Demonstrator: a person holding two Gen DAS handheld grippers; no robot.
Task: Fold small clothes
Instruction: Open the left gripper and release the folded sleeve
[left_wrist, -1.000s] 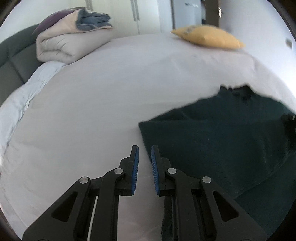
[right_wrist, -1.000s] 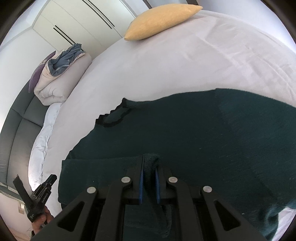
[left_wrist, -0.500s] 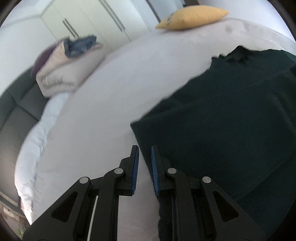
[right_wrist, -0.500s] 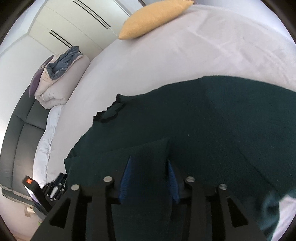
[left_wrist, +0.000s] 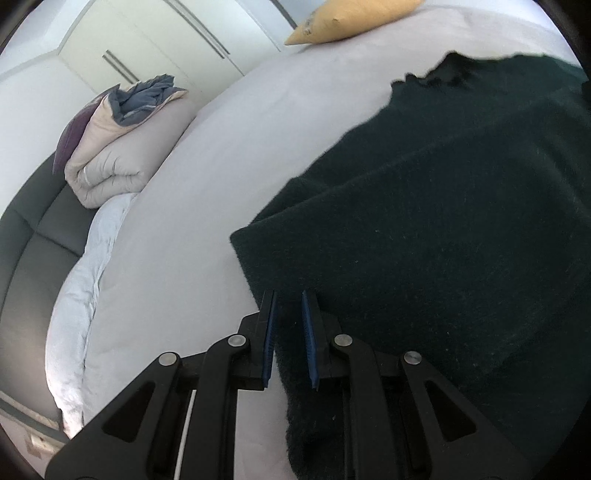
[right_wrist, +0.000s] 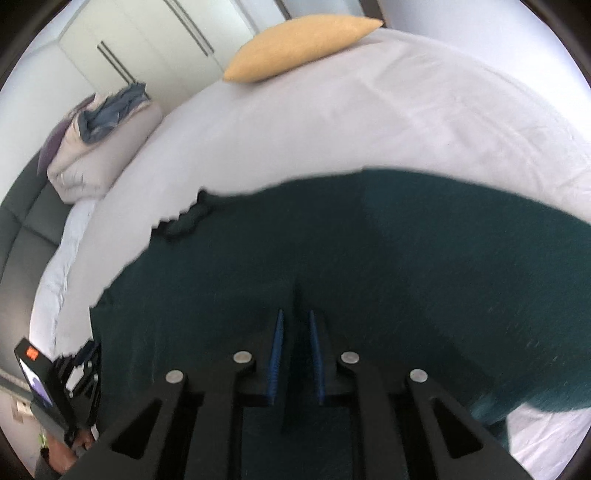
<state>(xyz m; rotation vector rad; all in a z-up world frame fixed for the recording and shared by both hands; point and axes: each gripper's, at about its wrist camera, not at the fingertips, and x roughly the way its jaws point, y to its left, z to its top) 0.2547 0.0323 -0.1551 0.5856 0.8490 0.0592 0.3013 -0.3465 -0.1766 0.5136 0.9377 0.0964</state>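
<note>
**Spotter:** What is the left wrist camera giving you?

**Operator:** I'm looking at the dark green sweater (left_wrist: 443, 240) lying flat on the bed (left_wrist: 166, 258), with its neckline pointing toward the far edge. I'm hovering the left gripper (left_wrist: 289, 293) right over the sweater's side edge. Its jaws are sitting almost pressed together, and I'm not seeing any cloth caught between the pads.

**Spotter:** And the right wrist camera?

**Operator:** It's blurring a little. The right gripper (right_wrist: 296, 314) is sitting over the near part of the sweater (right_wrist: 406, 277). Its jaws have just been closing, and a small ridge of knit is running into the gap, so I'm judging that it's pinching the sweater.

**Spotter:** Which step are we on?

**Operator:** I'm reading it as re-gripping for a fold, with most of the folding ahead of us.

**Spotter:** And the next move?

**Operator:** I'm thinking the left jaws need spreading and dropping onto that side edge to pinch it. Then both hands should carry the cloth across evenly.
</note>
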